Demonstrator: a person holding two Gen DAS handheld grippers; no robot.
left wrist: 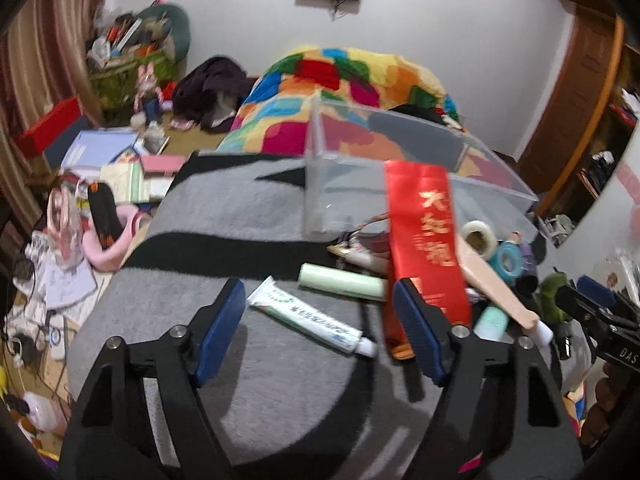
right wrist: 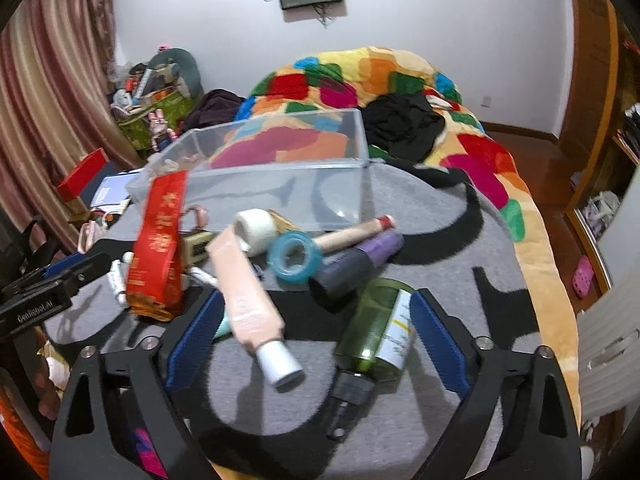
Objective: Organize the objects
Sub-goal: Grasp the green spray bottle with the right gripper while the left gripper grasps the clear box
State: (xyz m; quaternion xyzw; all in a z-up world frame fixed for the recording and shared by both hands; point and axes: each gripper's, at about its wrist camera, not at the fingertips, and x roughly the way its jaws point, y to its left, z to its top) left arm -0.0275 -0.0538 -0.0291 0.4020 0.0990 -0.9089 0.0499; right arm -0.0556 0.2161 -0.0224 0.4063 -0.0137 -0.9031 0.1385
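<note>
A clear plastic box (left wrist: 332, 184) (right wrist: 280, 184) stands on a grey and black blanket (left wrist: 224, 208) (right wrist: 440, 232). In front of it lies a heap: a red packet (left wrist: 424, 248) (right wrist: 158, 248), a toothpaste tube (left wrist: 312, 316), a pale green tube (left wrist: 340, 282), a peach tube (right wrist: 248, 304) (left wrist: 492, 280), a white tape roll (right wrist: 256, 230), a blue tape roll (right wrist: 294, 260), a purple bottle (right wrist: 360, 258) and a green bottle (right wrist: 380, 332). My left gripper (left wrist: 320, 316) is open over the toothpaste. My right gripper (right wrist: 312, 332) is open around the peach tube and green bottle.
A colourful quilt (left wrist: 340, 80) (right wrist: 400, 76) with black clothes (right wrist: 404, 124) lies behind the box. A cluttered floor with books and bags (left wrist: 100, 168) lies left. A wooden door (left wrist: 576, 92) and shelves stand right. A curtain (right wrist: 52, 100) hangs left.
</note>
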